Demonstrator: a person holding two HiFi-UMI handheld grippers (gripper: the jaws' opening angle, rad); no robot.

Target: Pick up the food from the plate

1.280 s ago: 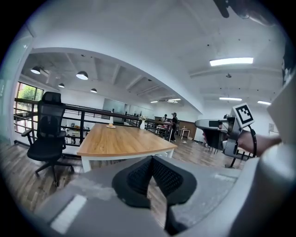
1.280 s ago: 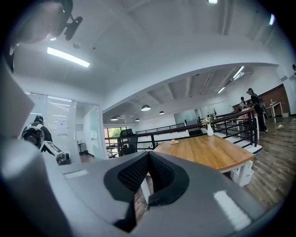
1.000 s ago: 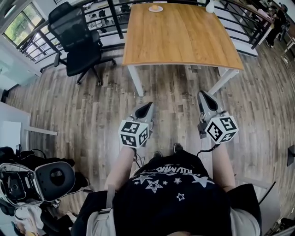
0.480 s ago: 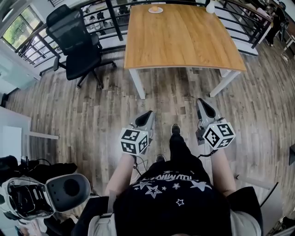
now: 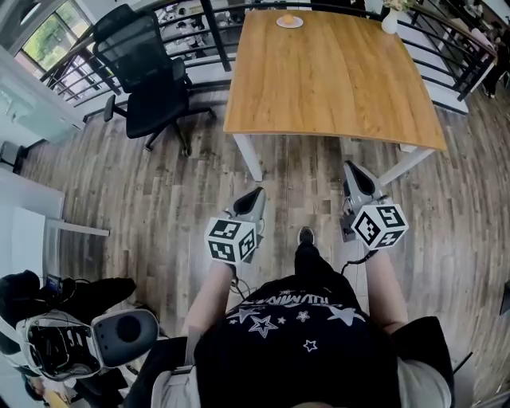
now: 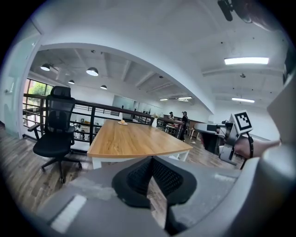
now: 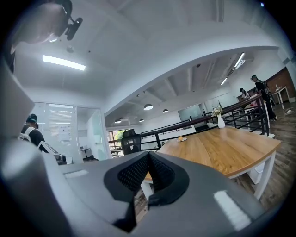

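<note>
Both tongs have drawn closer to the desk's [image 5: 335, 80] near edge over the last second, and one foot [image 5: 306, 235] now shows ahead between them. The left tongs [image 5: 253, 198] and right tongs [image 5: 356, 174] are each pressed together on nothing. The food [image 5: 288, 19] sits on its plate [image 5: 298, 24] at the desk's far edge, well apart from both.

Only the left gripper view catches the right tongs' marker cube [image 6: 243, 122], off the desk's right. Only the right gripper view shows a capped person [image 7: 32, 129], far left of the desk. The head view alone gives the open wood floor [image 5: 303, 159] before the near edge and the black chair [image 5: 147, 80] beside the desk's left edge.
</note>
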